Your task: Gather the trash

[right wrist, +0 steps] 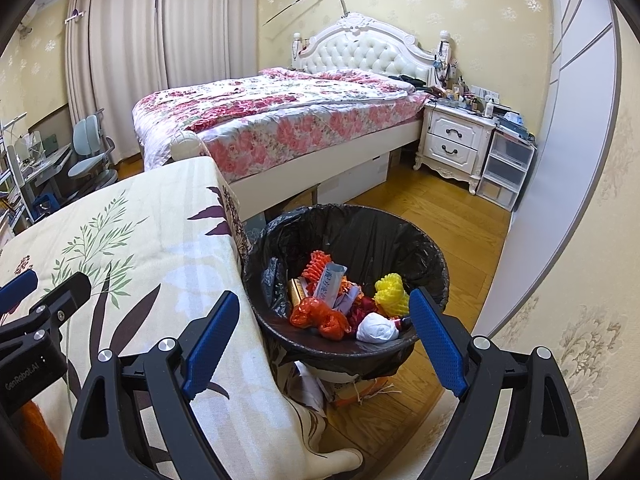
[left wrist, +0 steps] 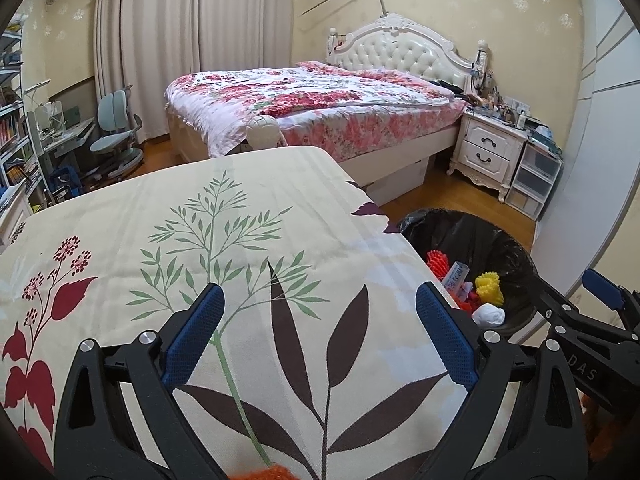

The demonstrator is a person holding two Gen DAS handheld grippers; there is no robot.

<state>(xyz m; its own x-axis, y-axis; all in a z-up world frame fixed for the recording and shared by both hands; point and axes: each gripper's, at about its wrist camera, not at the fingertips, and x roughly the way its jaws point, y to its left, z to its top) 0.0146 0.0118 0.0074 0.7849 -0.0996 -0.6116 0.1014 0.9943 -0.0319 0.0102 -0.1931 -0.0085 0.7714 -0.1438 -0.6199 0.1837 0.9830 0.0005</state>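
Holding both tools: I kept them over a leaf-print cloth (left wrist: 240,240).
Left gripper (left wrist: 320,344): spread, empty.
Right gripper (right wrist: 320,344): spread, empty.
Trash (right wrist: 340,304): centre frame, inside black-lined bin (right wrist: 360,232).

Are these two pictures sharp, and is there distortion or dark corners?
Left wrist view: sharp, corners black, the wardrobe door bends strongly. Right wrist view: also sharp, same dark corners; the black bin liner shows soft glare, its trash evenly lit.

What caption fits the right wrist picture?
Open right gripper above a black-lined bin of colourful trash beside a leaf-print table.
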